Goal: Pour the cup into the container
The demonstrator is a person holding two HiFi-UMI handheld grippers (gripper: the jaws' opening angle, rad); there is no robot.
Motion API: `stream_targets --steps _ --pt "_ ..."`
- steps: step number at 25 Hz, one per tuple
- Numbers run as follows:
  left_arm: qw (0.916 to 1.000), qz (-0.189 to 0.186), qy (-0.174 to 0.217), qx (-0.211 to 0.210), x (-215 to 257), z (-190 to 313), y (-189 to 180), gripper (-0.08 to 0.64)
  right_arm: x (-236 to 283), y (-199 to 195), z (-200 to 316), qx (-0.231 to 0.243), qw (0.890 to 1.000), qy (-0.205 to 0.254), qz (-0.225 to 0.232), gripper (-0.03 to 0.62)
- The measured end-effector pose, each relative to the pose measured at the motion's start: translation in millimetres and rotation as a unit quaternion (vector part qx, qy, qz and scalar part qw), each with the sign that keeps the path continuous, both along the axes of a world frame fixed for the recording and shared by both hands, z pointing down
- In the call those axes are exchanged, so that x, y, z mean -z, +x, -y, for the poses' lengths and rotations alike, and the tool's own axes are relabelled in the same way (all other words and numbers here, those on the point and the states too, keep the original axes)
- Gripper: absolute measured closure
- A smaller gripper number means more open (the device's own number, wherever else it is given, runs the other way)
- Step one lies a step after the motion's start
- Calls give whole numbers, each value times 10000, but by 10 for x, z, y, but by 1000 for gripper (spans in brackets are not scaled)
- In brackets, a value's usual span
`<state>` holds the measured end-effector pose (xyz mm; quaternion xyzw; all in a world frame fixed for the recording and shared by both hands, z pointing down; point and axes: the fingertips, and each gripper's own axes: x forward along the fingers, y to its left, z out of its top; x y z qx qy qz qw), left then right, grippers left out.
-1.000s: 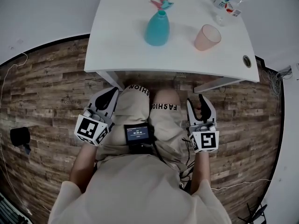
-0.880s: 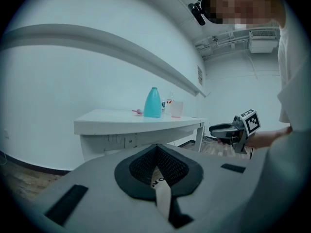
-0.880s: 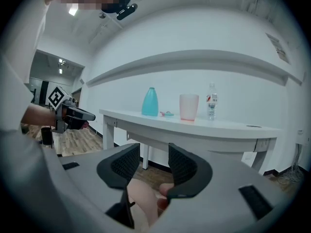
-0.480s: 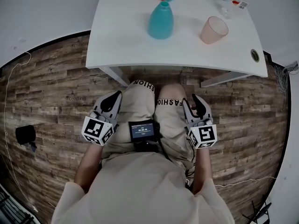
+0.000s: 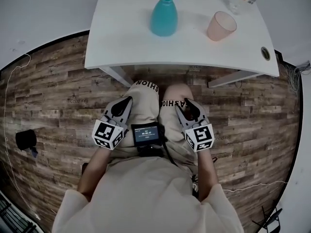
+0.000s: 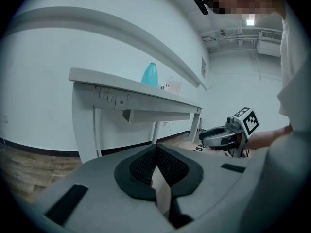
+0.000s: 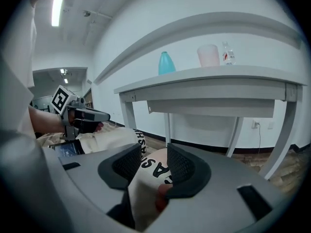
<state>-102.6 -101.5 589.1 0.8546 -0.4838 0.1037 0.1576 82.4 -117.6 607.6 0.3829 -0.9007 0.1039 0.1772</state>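
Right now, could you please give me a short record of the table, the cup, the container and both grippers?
table: white, in front of the seated person
container: teal, upright on the table
cup: pink, upright on the table, right of the container and apart from it
left gripper: shut, empty, below table height
right gripper: jaws apart after just closing a little, gripping nothing; trouser knee shows between them
task: not yet started
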Motion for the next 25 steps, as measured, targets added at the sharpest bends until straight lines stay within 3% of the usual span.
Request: stream_targets --steps 6,25 --pt "9995 -12 -326 33 -290 -122 90 548 -114 -4 -59 -13 9999 -67 -128 426" --pt "9990 -216 -382 55 -340 -69 117 548 -60 21 -95 -209 9988 223 -373 426"
